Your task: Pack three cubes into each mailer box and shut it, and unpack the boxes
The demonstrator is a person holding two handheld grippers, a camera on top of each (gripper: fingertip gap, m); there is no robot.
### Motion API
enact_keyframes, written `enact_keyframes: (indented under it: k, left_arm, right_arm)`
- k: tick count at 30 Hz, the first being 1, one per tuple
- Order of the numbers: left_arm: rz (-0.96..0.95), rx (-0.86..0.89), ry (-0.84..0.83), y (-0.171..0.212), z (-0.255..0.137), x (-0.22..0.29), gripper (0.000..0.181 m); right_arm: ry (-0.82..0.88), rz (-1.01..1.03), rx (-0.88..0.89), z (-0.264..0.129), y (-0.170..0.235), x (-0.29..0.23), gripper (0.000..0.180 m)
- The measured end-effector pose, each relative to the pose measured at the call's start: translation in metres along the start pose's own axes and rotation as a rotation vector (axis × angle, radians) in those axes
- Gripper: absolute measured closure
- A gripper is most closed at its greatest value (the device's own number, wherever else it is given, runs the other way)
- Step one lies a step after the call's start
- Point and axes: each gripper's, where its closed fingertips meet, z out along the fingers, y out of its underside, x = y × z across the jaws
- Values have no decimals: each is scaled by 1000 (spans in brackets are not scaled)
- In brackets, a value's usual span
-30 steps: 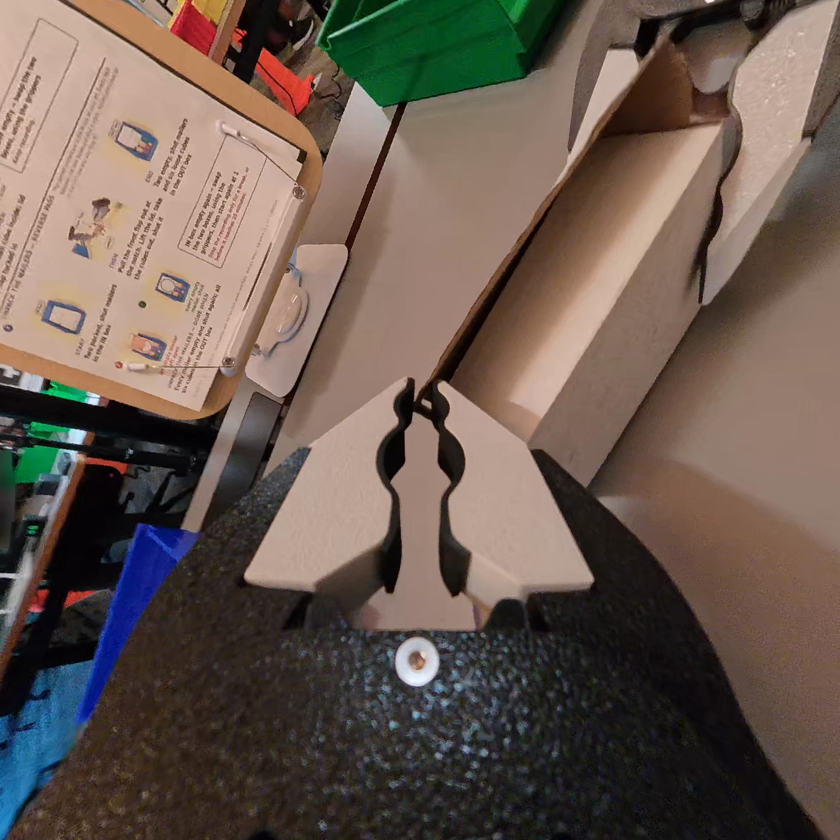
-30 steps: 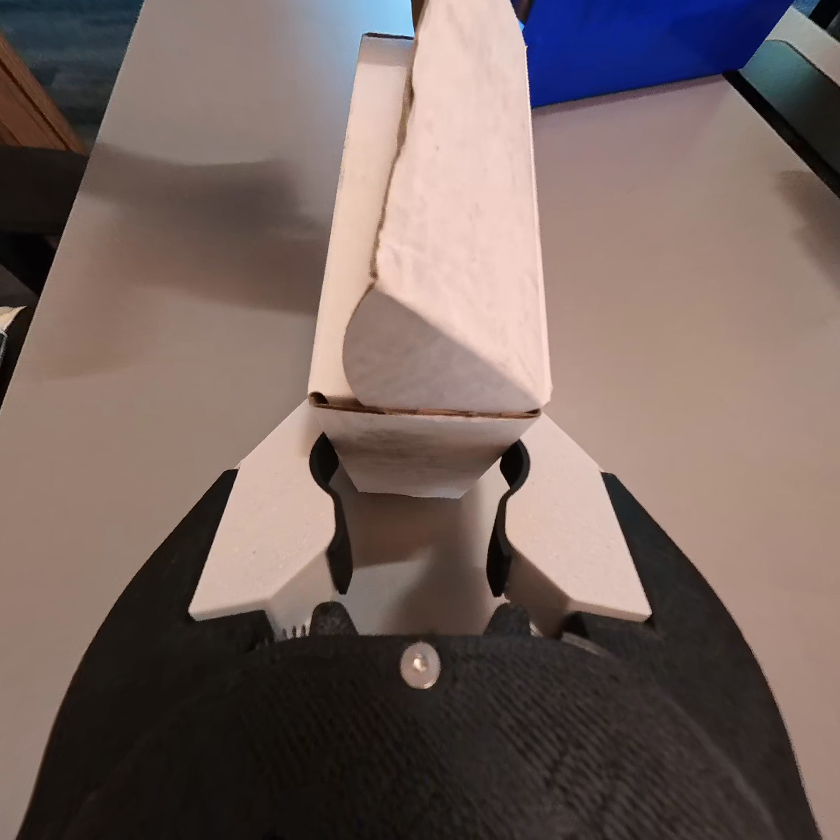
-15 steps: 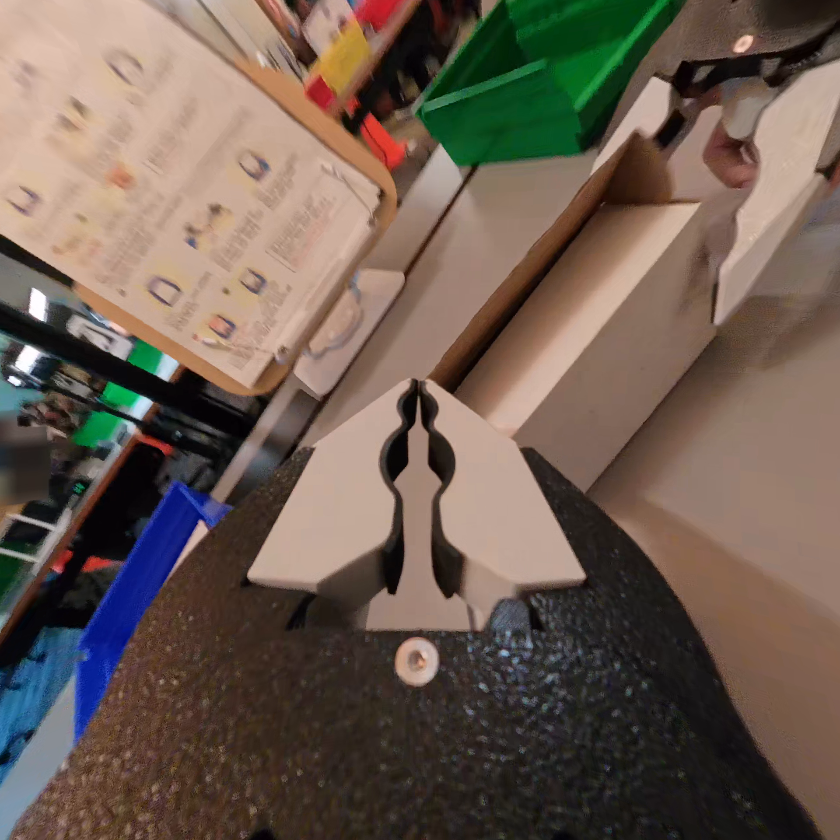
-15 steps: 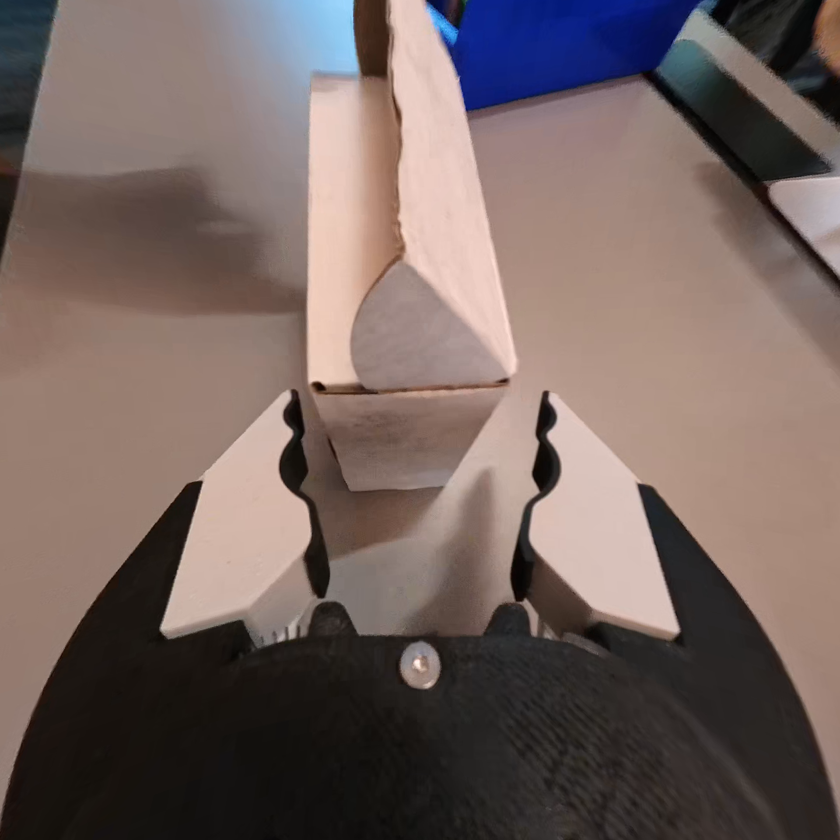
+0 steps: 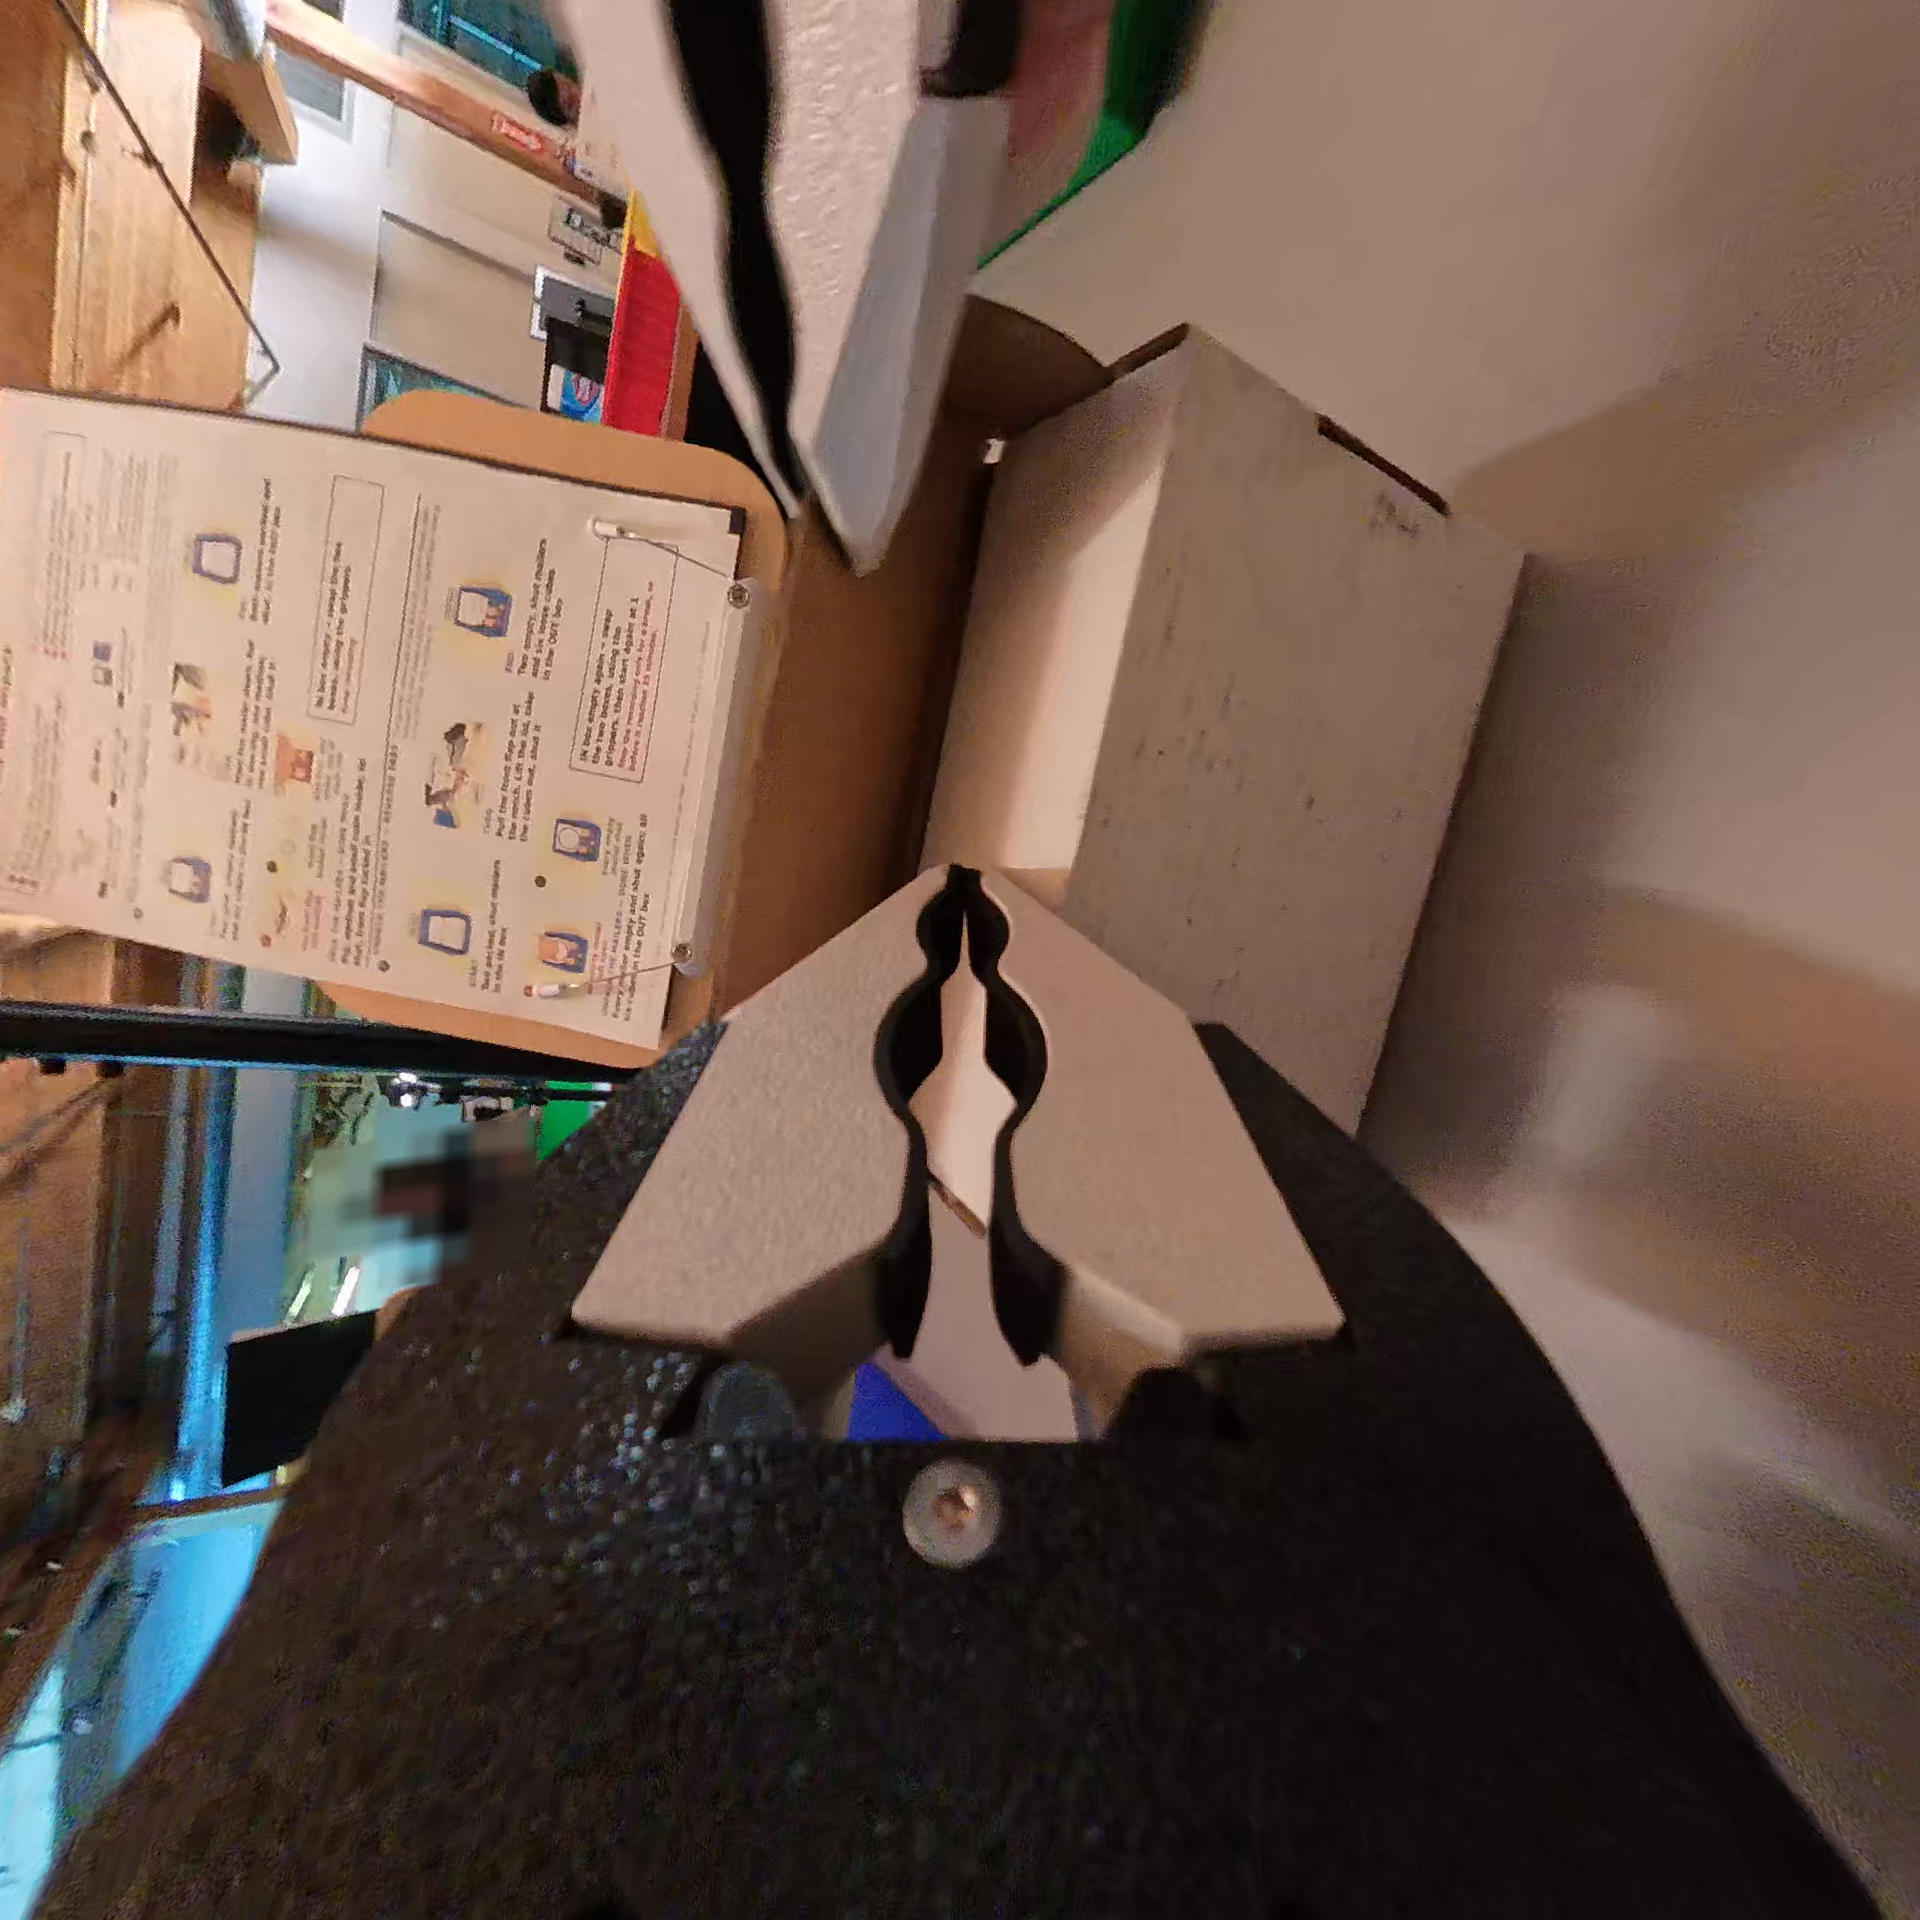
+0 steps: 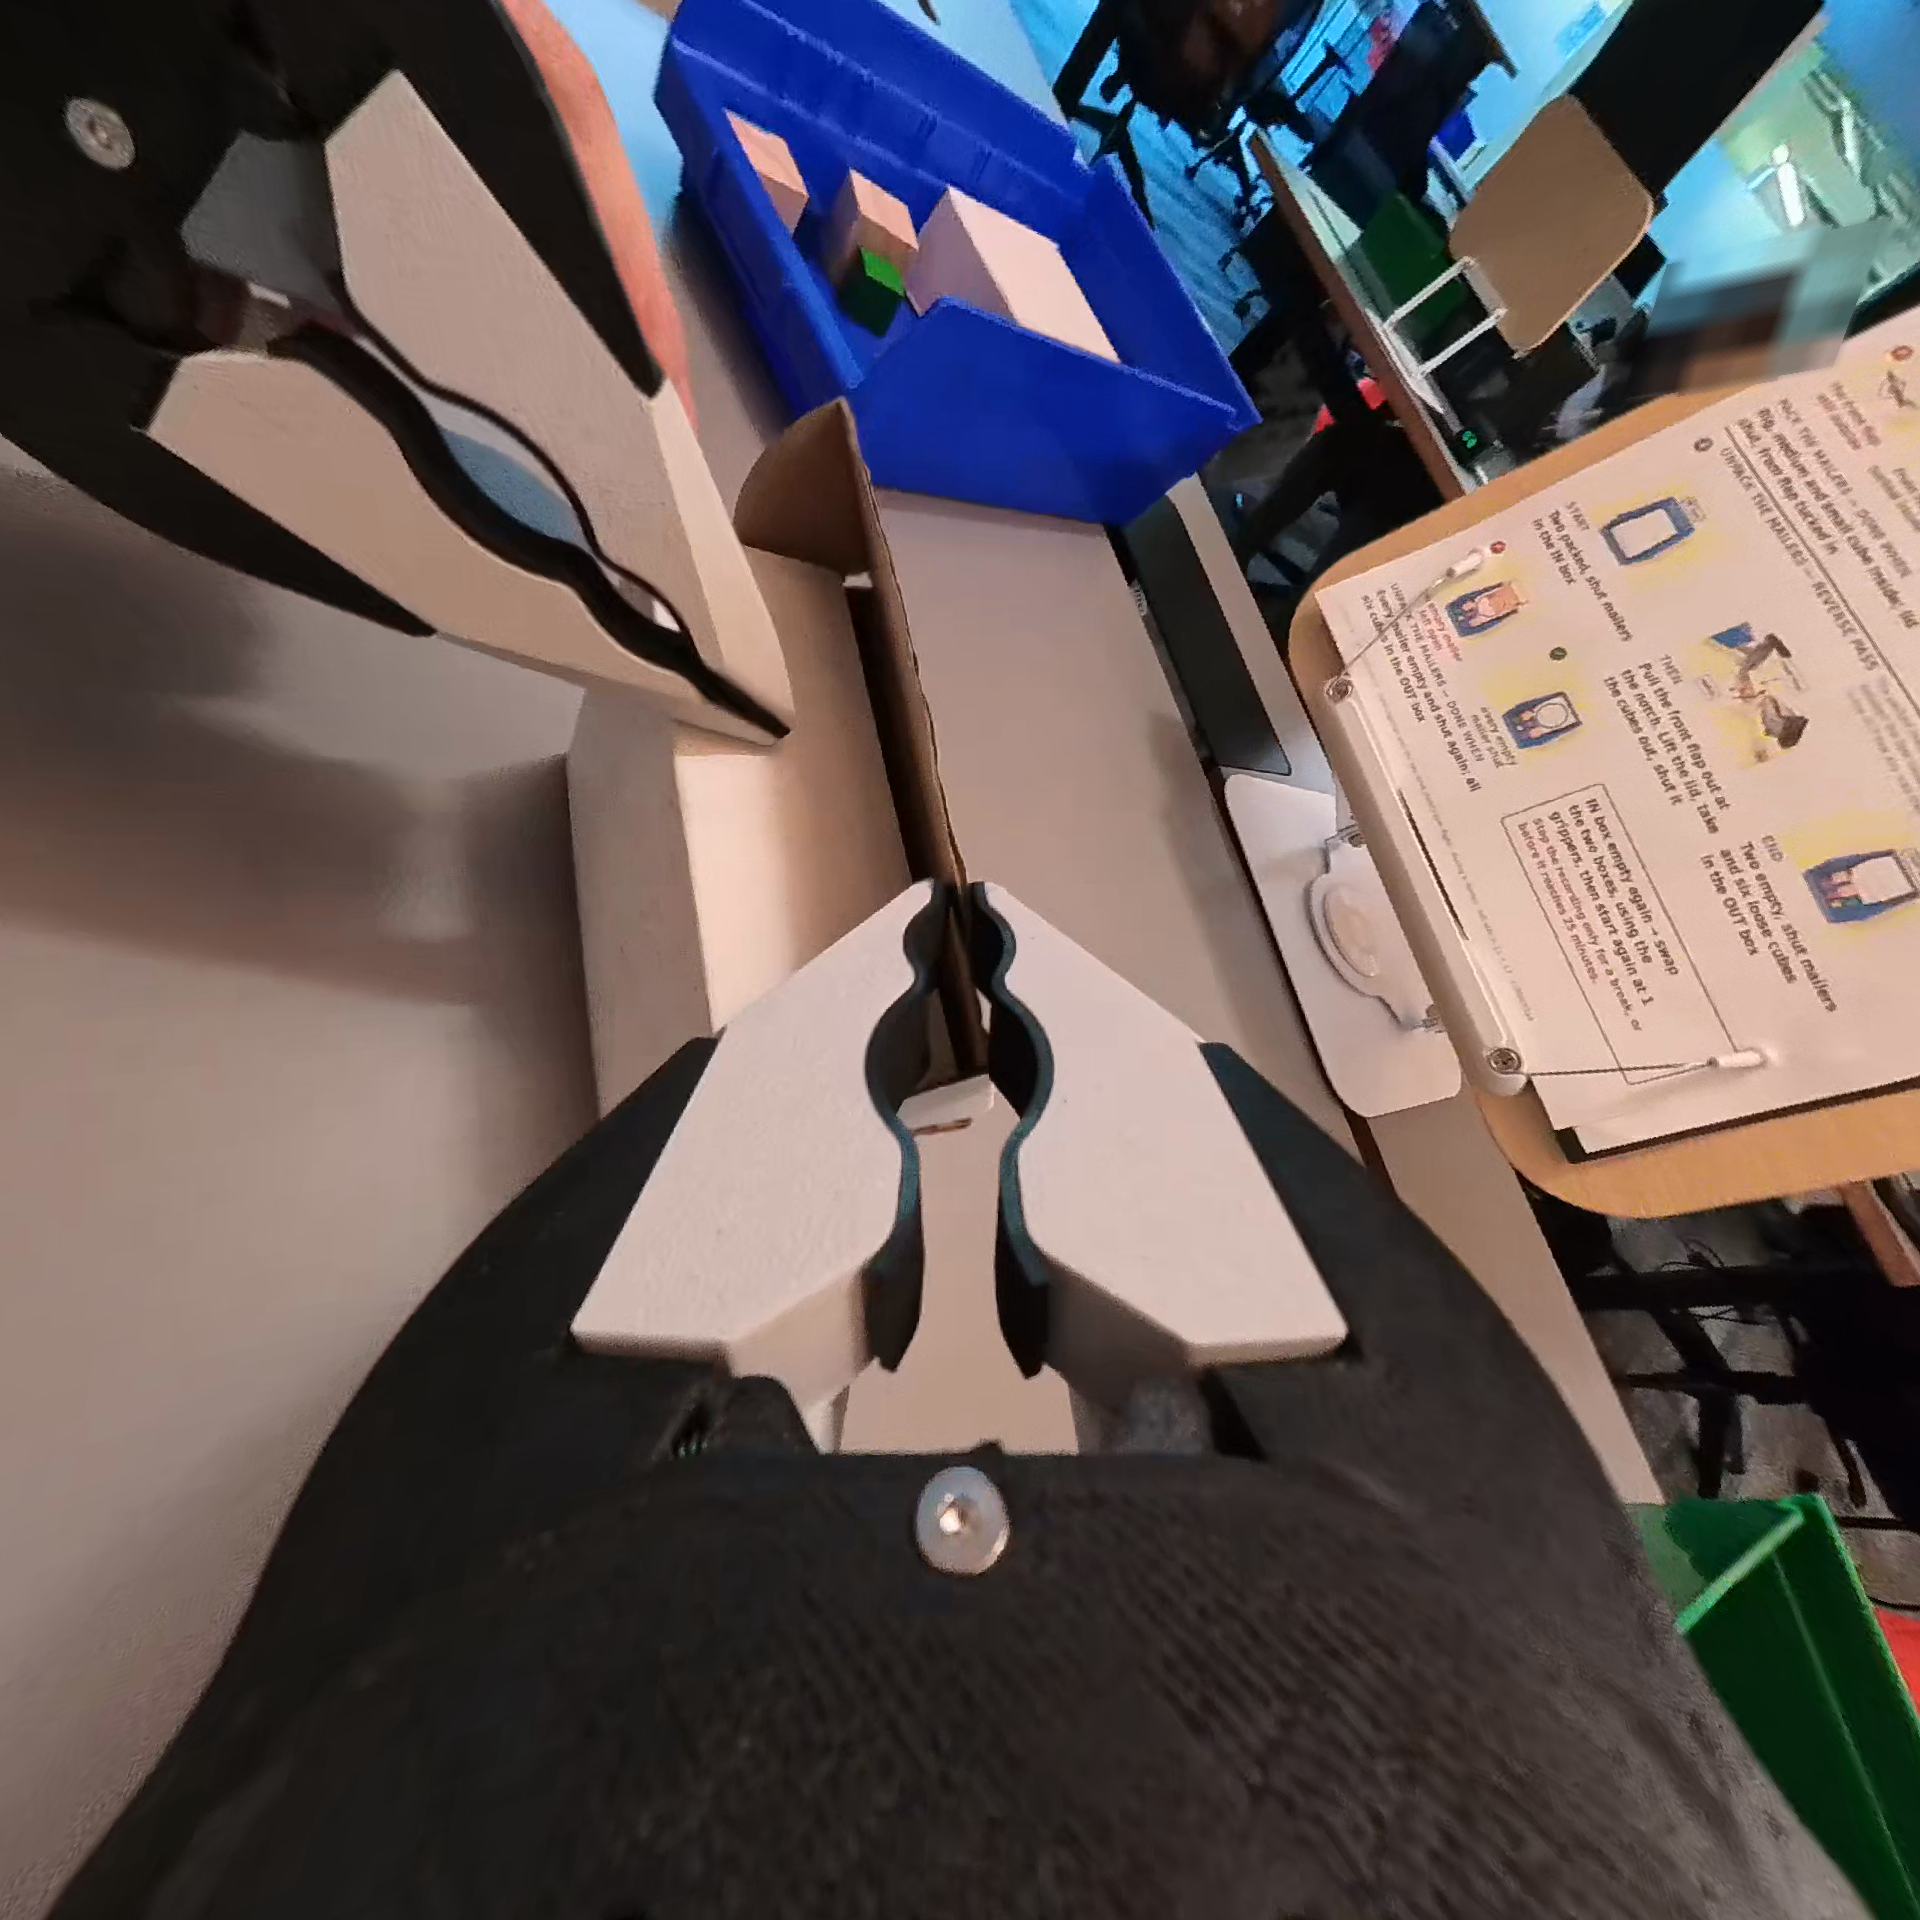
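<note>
A white mailer box (image 5: 1247,727) lies on the grey table (image 5: 1714,520) with its lid (image 5: 852,727) raised, brown inside showing. My right gripper (image 6: 961,899) is shut on the lid's (image 6: 904,675) free edge, and the cardboard runs edge-on between its pads. It also shows at the top of the left wrist view (image 5: 821,509). My left gripper (image 5: 961,883) is shut, its tips at the near end of the box. In the right wrist view, the left gripper (image 6: 764,722) points down at the box's (image 6: 665,831) top edge beside the lid.
A blue bin (image 6: 987,416) behind the box holds a green cube (image 6: 873,286), wood-coloured cubes (image 6: 883,218) and another white box (image 6: 1008,260). A clipboard with an instruction sheet (image 6: 1662,779) stands at the table's side. A green bin (image 6: 1818,1662) is nearby.
My right gripper, open around the box's end a second ago, has shut on the lid's edge. My left gripper, then pinching the lid's edge, now stands fully shut by the box. Both views swung round.
</note>
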Motion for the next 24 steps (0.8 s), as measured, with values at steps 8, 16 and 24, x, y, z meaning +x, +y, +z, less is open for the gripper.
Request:
enact_keyframes:
  k: [8, 16, 24]
  left_arm:
    - [88, 51, -25, -12, -33, 23, 181]
    - [124, 19, 92, -1, -50, 90, 181]
    - [-99, 108, -65, -26, -52, 46, 181]
  right_arm:
    - [-44, 138, 5, -2, -9, 18, 179]
    - [-64, 154, 100, -14, -32, 32, 179]
    - [-134, 161, 162, -8, -42, 36, 179]
